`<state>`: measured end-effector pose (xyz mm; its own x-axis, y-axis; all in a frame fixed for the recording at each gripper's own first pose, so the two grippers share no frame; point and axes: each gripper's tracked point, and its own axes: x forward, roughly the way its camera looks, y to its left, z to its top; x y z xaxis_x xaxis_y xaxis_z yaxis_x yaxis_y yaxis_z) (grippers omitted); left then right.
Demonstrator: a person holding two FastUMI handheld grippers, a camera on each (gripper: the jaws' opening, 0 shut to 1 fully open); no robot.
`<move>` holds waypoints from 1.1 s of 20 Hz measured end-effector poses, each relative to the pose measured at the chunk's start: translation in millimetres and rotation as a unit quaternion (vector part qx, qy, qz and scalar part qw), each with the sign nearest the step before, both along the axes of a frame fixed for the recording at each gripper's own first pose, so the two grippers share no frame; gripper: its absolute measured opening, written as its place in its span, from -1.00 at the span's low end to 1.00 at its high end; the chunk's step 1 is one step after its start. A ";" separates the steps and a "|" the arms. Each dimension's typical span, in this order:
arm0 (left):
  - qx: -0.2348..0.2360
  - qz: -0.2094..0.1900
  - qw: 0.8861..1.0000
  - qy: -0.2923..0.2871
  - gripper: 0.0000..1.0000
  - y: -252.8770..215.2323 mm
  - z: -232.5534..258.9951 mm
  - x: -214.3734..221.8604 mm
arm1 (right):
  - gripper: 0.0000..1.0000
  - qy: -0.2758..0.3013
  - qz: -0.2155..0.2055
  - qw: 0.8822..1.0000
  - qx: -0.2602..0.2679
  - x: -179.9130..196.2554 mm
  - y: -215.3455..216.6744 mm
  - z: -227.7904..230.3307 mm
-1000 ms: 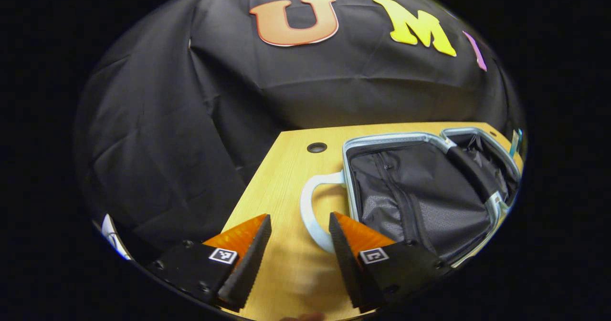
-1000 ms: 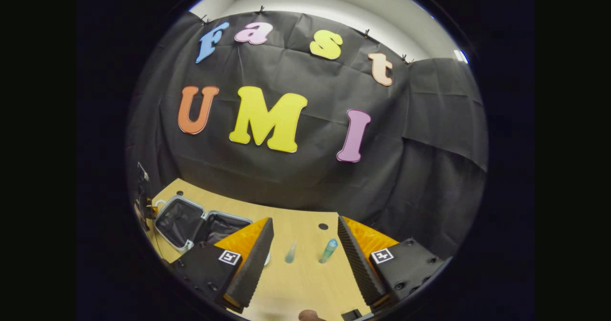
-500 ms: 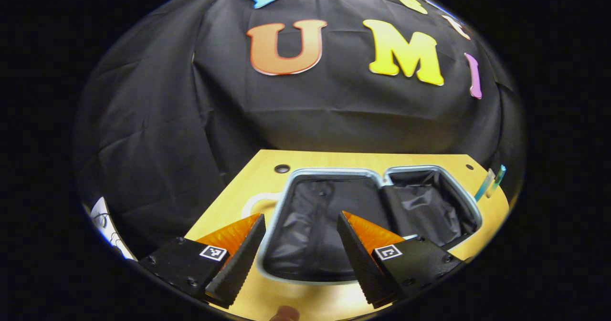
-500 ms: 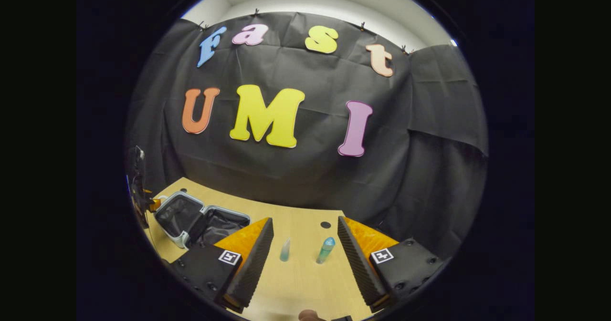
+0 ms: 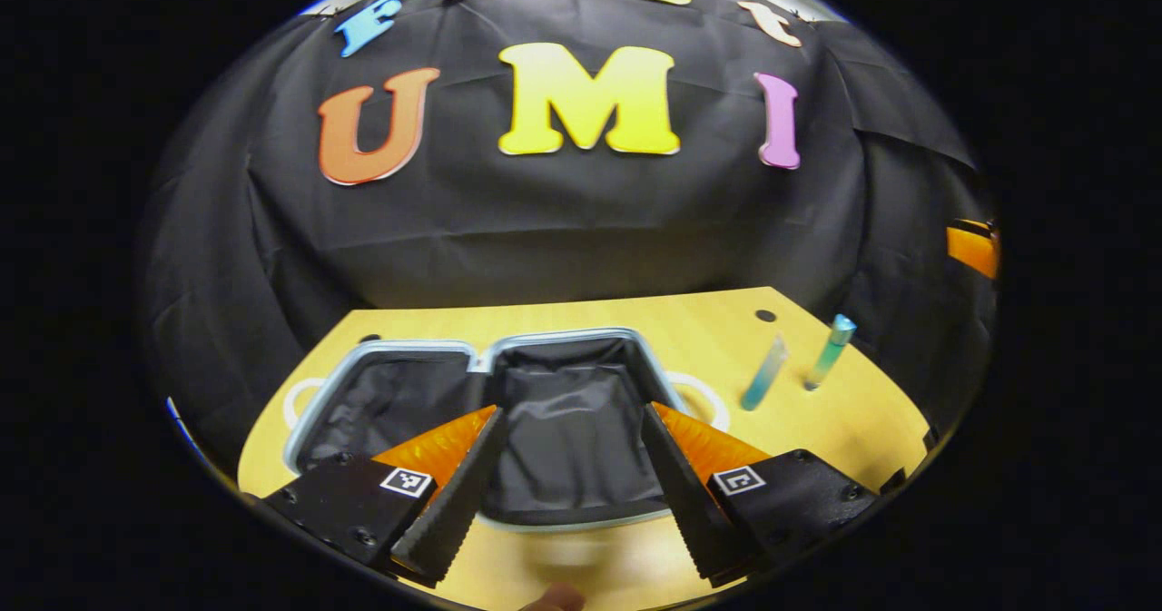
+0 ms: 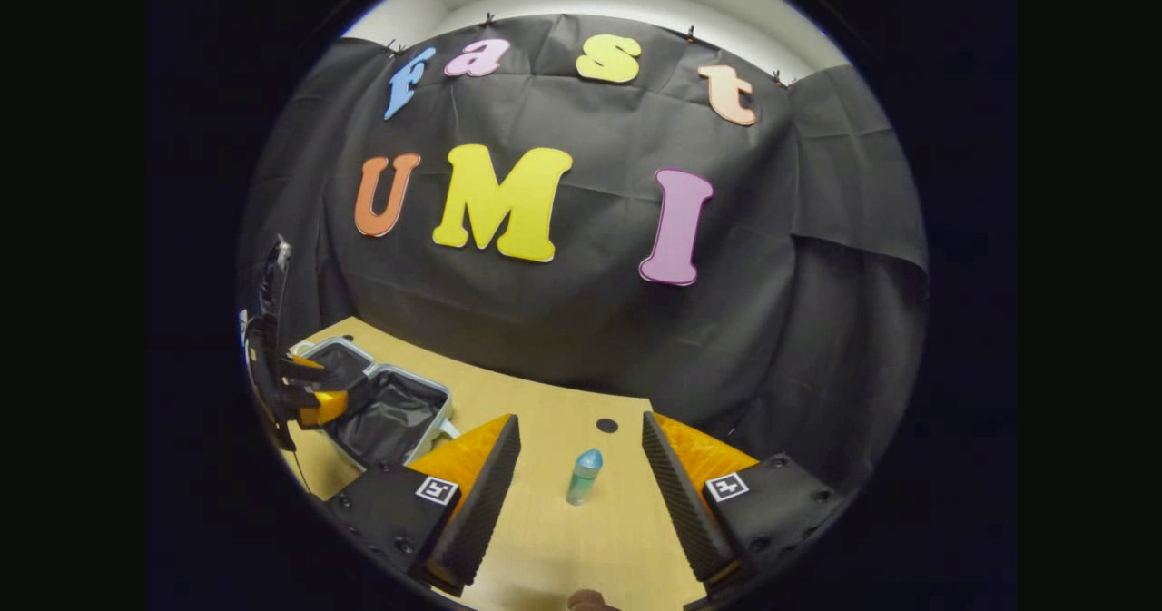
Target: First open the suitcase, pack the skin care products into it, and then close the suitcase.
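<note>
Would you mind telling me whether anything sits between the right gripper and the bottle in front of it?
Nothing visible does. The bottle stands upright on bare table, straight ahead of the right gripper, whose jaws are open wide. The suitcase lies open off to the side.

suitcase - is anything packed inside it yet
No: in the left gripper view the suitcase lies open with only bare dark lining showing, and both bottles stand on the table beside it.

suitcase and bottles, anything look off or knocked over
Nothing stands out. The suitcase lies open flat on the table, nothing packed in it yet, and both bottles stand upright beside it.
</note>
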<state>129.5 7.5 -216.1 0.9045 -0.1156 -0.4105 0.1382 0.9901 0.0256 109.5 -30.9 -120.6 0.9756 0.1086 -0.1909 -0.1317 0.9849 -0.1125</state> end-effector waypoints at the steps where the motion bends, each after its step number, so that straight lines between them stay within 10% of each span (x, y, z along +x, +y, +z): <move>1: 0.001 -0.013 1.000 0.006 0.92 -28.3 -5.6 2.9 | 0.60 0.004 0.003 1.000 0.000 4.6 -8.5 -4.6; 9: 0.000 -0.067 0.997 0.038 0.92 -157.6 -44.4 33.0 | 0.60 0.042 0.000 0.999 -0.003 29.2 -82.9 -48.0; 22: 0.014 -0.055 0.995 0.087 0.87 -206.6 -138.3 110.2 | 0.59 0.117 -0.033 0.992 -0.038 28.6 -149.4 -116.8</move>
<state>239.8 -199.1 -354.4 0.8023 -0.1961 -0.5638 0.2507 0.9679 0.0202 138.1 -180.2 -237.5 0.9081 0.0227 -0.4182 -0.0982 0.9822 -0.1601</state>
